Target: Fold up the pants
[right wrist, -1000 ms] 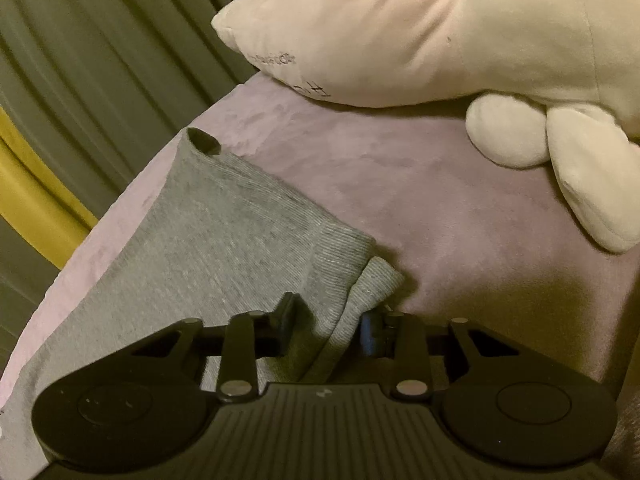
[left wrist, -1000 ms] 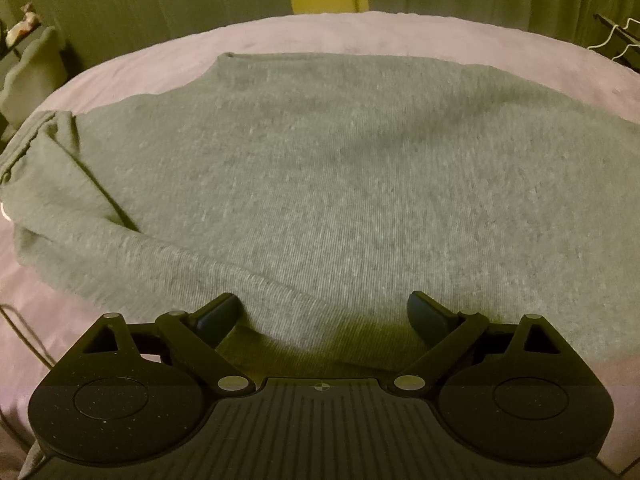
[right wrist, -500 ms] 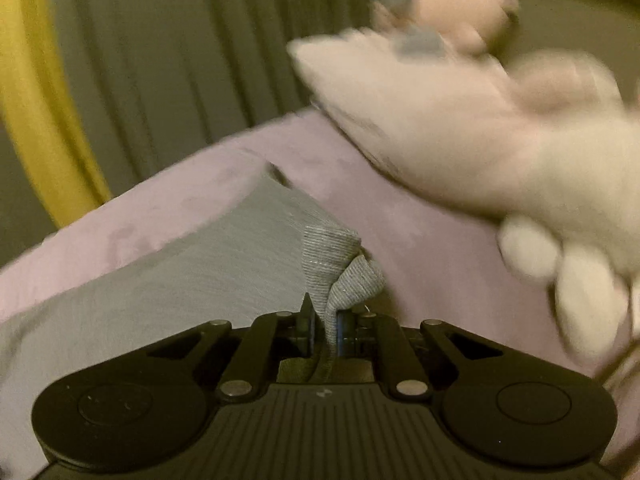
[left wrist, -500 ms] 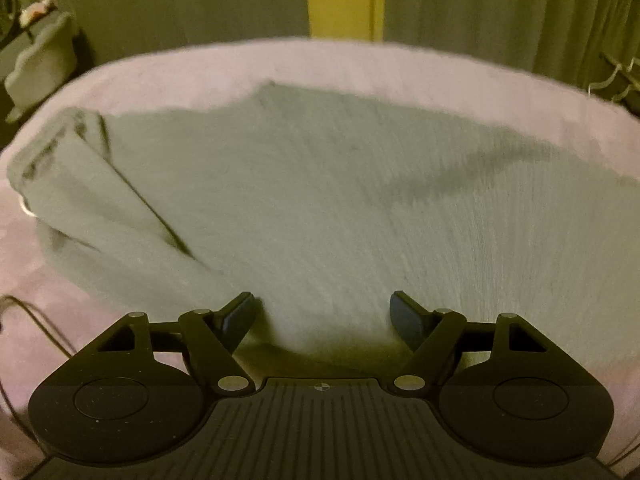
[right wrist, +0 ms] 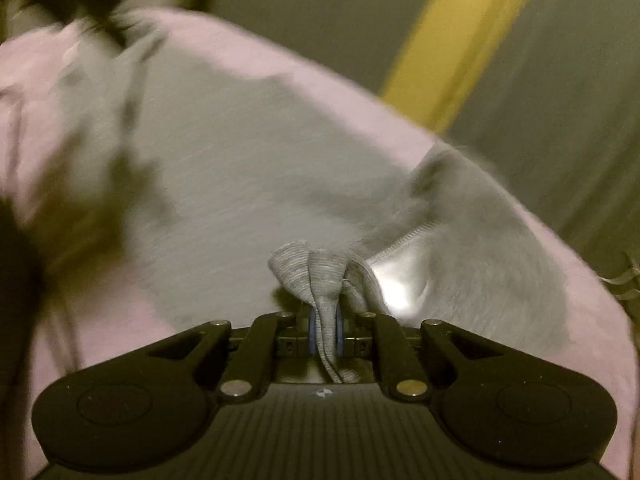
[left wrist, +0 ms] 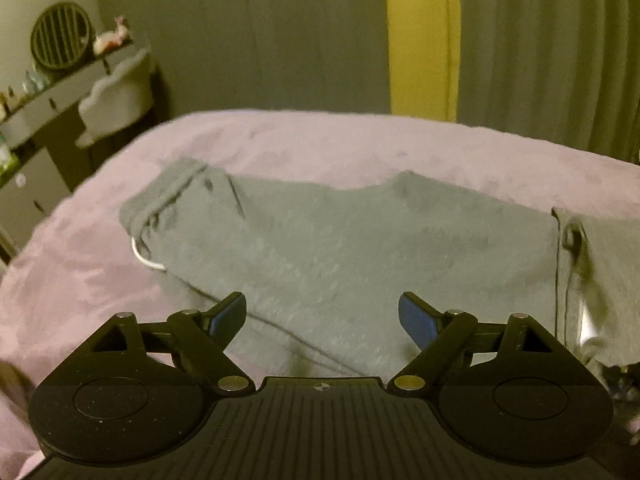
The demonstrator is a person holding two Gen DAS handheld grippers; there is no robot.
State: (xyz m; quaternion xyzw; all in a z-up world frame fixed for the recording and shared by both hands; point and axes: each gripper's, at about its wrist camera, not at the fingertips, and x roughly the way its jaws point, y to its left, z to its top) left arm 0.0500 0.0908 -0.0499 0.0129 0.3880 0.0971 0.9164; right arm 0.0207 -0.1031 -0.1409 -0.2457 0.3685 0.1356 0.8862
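1. The right gripper (right wrist: 325,330) pinches the ribbed cuff (right wrist: 310,270) of the grey knit pants (left wrist: 360,248); its jaws are easing apart with the fabric still between the pads.
2. The left gripper (left wrist: 322,314) is empty above the pants, its jaws widening.
3. The pants lie across a pink plush blanket (left wrist: 304,140); their right end is folded up and cut off.
4. The right wrist view is motion-blurred; its dark left edge is unreadable.

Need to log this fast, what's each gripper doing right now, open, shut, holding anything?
Left gripper: fingers wide apart and opening, nothing between them, above the pants.
Right gripper: shut on the pants' cuff, though the fingers are easing open.
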